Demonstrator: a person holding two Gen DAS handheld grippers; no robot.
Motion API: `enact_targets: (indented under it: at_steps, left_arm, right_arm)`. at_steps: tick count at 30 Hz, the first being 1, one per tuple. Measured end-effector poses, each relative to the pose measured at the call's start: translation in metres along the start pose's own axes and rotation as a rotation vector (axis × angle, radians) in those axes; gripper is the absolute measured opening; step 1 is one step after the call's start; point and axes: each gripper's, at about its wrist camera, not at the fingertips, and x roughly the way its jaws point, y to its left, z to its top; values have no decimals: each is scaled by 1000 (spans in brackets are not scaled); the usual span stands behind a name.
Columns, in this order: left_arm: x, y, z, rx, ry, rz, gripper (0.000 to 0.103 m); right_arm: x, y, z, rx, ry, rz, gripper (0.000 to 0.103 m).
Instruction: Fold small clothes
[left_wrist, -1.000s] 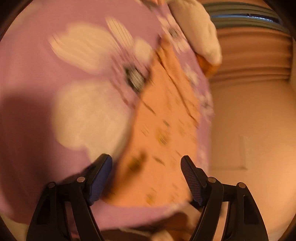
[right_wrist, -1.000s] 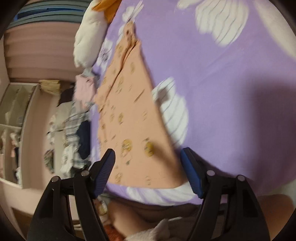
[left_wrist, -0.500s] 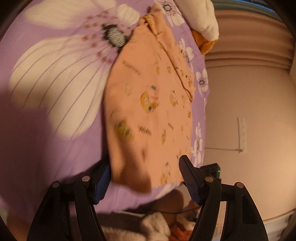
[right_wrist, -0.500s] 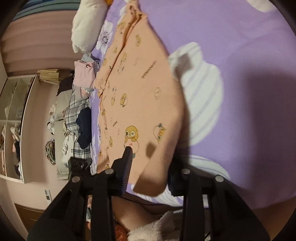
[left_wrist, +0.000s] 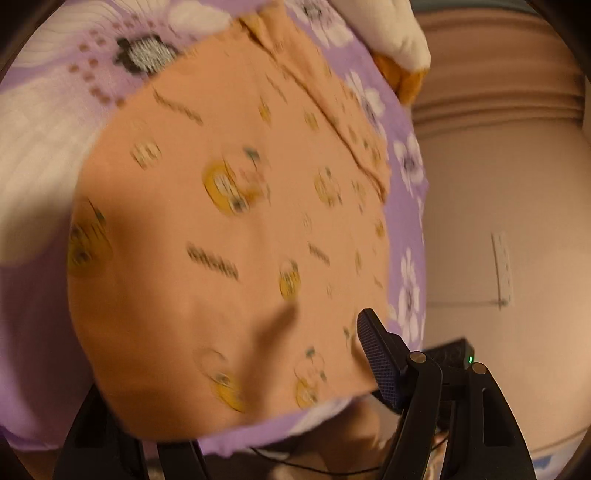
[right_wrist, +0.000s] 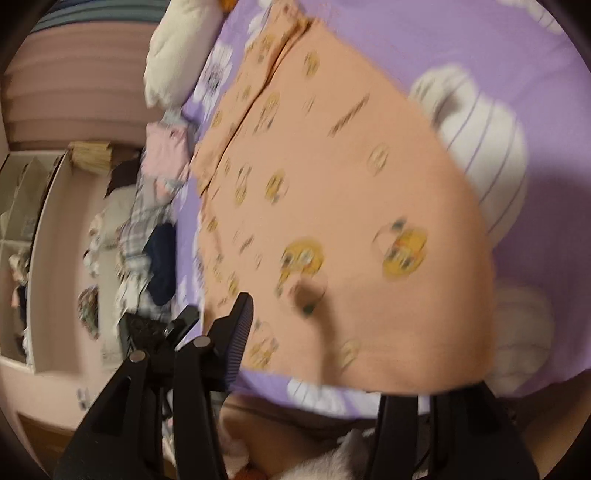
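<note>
An orange child's garment (left_wrist: 229, 236) with yellow cartoon prints lies on the purple flowered bedsheet (left_wrist: 33, 295); it also shows in the right wrist view (right_wrist: 332, 221). My left gripper (left_wrist: 236, 380) sits at its near hem. One finger (left_wrist: 376, 354) shows; the other is hidden under the lifted cloth. My right gripper (right_wrist: 354, 354) is at the other near corner, with one finger (right_wrist: 240, 332) visible and the other covered by the cloth. Both frames are blurred. I cannot tell how the jaws stand.
A white pillow (right_wrist: 177, 48) lies at the bed's far end. A pile of other clothes (right_wrist: 155, 221) lies beside the bed's left edge, with a white shelf unit (right_wrist: 37, 221) beyond it. A pink wall (left_wrist: 509, 184) stands right of the bed.
Both grippers moved in to the garment's near hem. Its near edge has risen toward the cameras and now covers one finger of each gripper.
</note>
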Motion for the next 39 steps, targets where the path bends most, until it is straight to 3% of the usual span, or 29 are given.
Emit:
enact_targets:
  at_steps: [2, 4, 5, 6, 7, 8, 9, 11, 15, 18, 22, 27, 31, 33, 39]
  left_arm:
    - [-7, 5, 5, -16, -42, 2, 66]
    - [-10, 8, 8, -7, -95, 84, 44]
    - [-8, 9, 8, -2, -102, 133, 25]
    - [-5, 10, 8, 7, -110, 186, 12]
    - [-2, 10, 6, 18, -125, 206, 10]
    - [-2, 10, 5, 22, -140, 202, 7]
    - [-3, 11, 4, 23, -148, 201, 4]
    - [-9, 8, 2, 28, -174, 212, 2]
    - [-28, -29, 4, 175, -265, 266, 1]
    - [-49, -67, 14, 230, -327, 218, 1]
    - [-71, -107, 41, 267, -413, 189, 1]
    - [-76, -141, 93, 248, -454, 166, 1]
    - [-59, -158, 142, 269, -481, 237, 1]
    - [-41, -150, 168, 223, -484, 269, 1]
    - [40, -113, 235, 158, -406, 355, 1]
  right_arm:
    - [-7, -6, 7, 25, -63, 0, 48]
    - [-9, -9, 11, 28, -90, -15, 40]
    - [-9, -9, 12, 14, -103, -45, 34]
    - [-7, -7, 12, -7, -115, -81, 17]
    - [-6, -6, 12, -33, -131, -128, 4]
    - [-4, -6, 12, -47, -152, -169, 3]
    - [-4, -9, 11, -45, -164, -156, 4]
    - [-7, -14, 13, -20, -183, -106, 4]
    - [-22, 2, 21, -72, -229, -37, 4]
    - [-42, 33, 27, -144, -297, 13, 4]
    - [-61, 72, 48, -191, -338, 41, 4]
    - [-74, 114, 90, -225, -373, 63, 4]
    - [-71, 146, 140, -257, -383, 17, 4]
    - [-58, 154, 172, -253, -382, -32, 4]
    - [16, 125, 245, -182, -313, -147, 4]
